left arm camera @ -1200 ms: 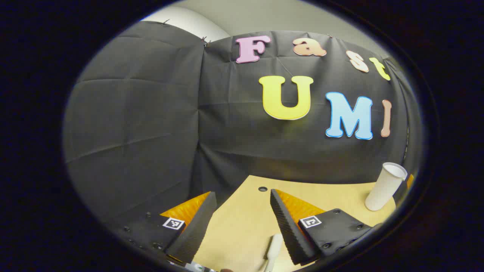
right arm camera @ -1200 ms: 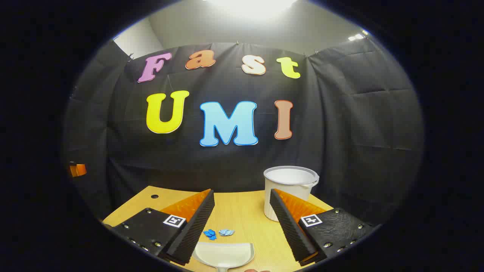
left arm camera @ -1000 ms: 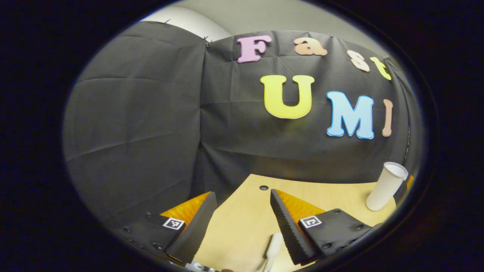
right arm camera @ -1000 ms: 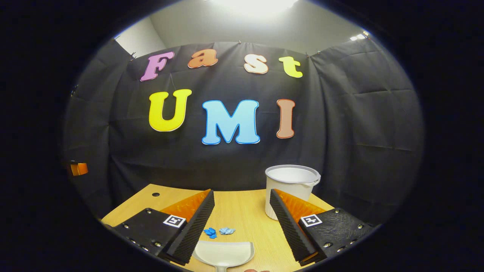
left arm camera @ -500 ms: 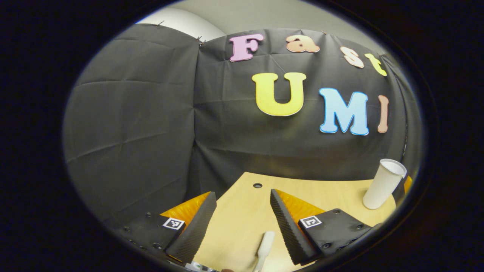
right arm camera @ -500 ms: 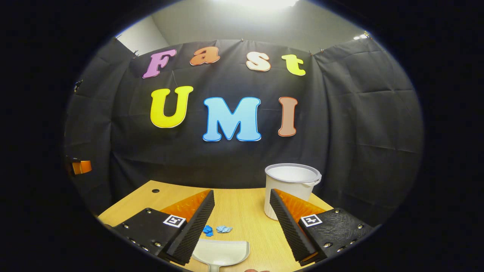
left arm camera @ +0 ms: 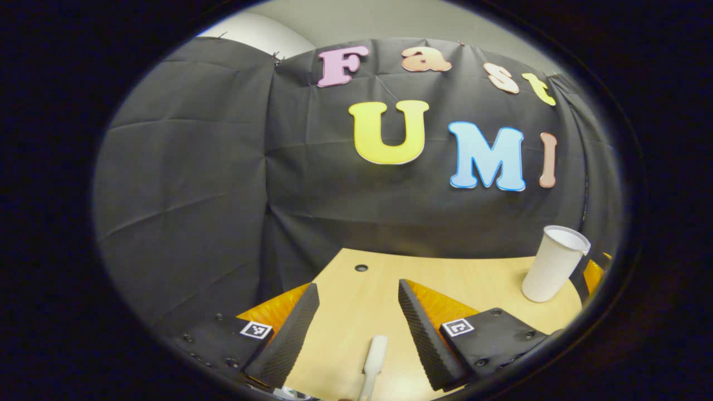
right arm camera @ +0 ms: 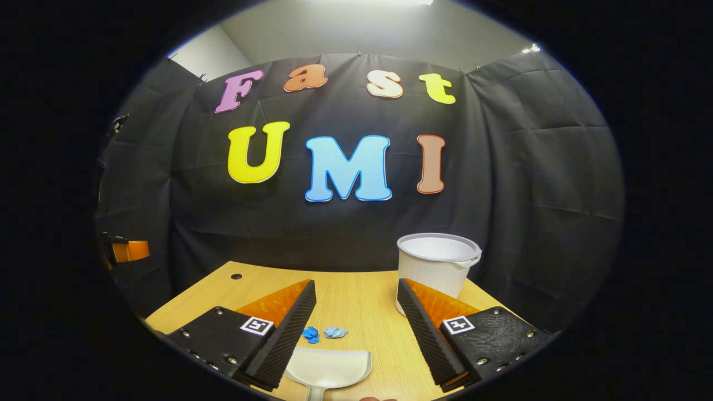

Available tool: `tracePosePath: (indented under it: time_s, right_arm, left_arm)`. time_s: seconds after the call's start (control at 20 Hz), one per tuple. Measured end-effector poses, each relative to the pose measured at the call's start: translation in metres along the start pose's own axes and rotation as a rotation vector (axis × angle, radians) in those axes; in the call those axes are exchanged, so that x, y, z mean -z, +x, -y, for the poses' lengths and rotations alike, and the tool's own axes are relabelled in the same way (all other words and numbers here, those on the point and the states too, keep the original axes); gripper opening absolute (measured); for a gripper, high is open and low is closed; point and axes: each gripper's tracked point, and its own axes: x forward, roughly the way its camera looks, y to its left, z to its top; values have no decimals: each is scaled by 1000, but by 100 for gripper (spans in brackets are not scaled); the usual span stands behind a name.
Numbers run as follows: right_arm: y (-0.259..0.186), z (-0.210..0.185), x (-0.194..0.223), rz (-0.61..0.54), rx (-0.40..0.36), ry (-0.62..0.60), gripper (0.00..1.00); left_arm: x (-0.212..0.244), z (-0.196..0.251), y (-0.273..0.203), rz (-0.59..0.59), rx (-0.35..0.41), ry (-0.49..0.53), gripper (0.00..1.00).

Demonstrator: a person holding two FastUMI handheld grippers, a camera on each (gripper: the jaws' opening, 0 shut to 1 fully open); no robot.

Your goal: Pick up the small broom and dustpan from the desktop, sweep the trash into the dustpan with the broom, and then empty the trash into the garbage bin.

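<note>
Both grippers gape wide, gripping nothing; dustpan and broom lie on desk; blue scraps unswept beside pan; bin upright nearby.

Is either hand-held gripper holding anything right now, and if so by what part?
Nothing is held. The left hand-held gripper is open above the broom handle, and the right hand-held gripper is open above the dustpan.
</note>
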Motion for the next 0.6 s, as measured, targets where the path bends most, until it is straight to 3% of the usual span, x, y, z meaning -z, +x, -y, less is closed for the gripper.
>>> tracePosePath:
  time_s: [0.15,0.6]
  right_arm:
    - [1,-7,9,-35,-29,7,95]
    - [2,-14,28,-102,-61,-8,95]
  left_arm:
    - [39,10,15,-123,54,25,96]
    - [151,8,59,-462,122,117,95]
